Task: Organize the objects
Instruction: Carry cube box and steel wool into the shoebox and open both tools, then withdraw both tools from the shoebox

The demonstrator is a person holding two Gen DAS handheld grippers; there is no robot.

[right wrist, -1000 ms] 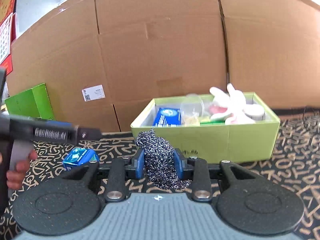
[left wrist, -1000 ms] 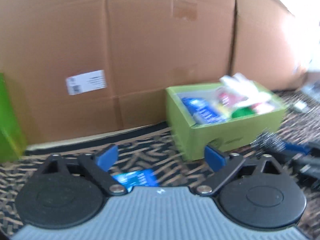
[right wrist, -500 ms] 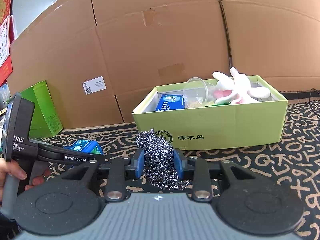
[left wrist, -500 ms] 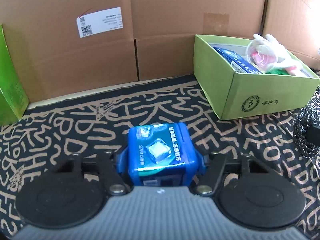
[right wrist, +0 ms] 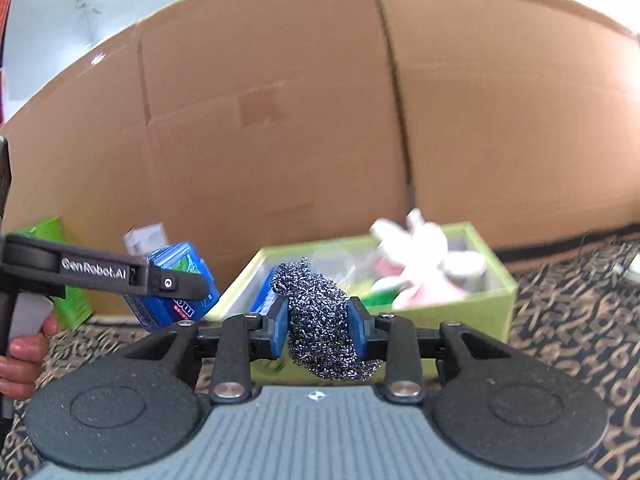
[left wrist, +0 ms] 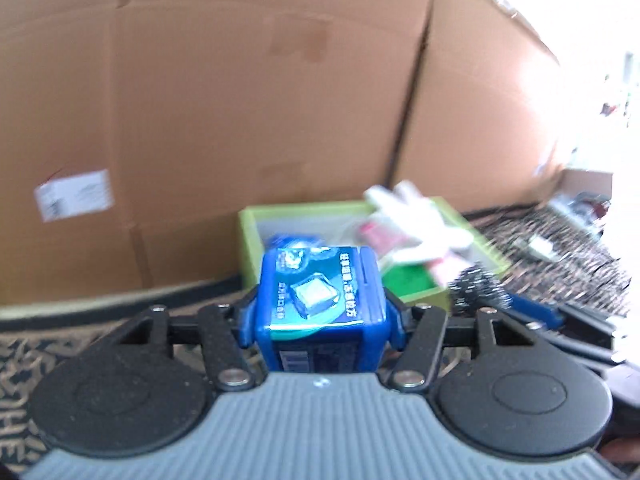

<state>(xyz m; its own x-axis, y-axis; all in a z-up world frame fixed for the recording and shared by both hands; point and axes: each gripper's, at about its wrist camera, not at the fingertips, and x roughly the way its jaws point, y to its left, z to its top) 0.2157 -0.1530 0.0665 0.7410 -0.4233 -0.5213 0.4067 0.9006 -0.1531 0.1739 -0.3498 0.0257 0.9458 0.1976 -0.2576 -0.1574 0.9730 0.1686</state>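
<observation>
— Cardboard panels (right wrist: 280, 128) fill the whole background in both wrist views, standing behind a dark mat with tan lettering (right wrist: 580, 320). Can you read the white label stuck on the cardboard (left wrist: 72, 195)?

— No, it is smeared by blur in the left wrist view and half covered in the right one. What can be made out of the grippers?

— Left gripper (left wrist: 320, 316) is clamped on a blue box (left wrist: 320, 292), its blue pads pressed to both sides. The box is off the mat, in front of the green open box (left wrist: 250, 236). Print on its lid is too soft to read.

— And the other one?

— Right gripper (right wrist: 319, 322) squeezes a steel wool scrubber (right wrist: 320, 320) between narrow-set pads; the wad bulges above and below them. It hides part of the green open box's front wall.

— What lies inside that box?

— A white and pink plush toy (right wrist: 416, 264) sticks up over the rim. Beside it a blue packet (right wrist: 266, 298), something green and a clear plastic thing, all blurred; I cannot tell what they are.

— Anything cut off at the edges?

— A hand (right wrist: 24, 354) at the left border of the right wrist view, only its fingers showing, grips the left gripper's handle. Behind it a second green box (right wrist: 52, 236) is mostly hidden. At the far right of the left view, small things on the mat are washed out by glare.
</observation>
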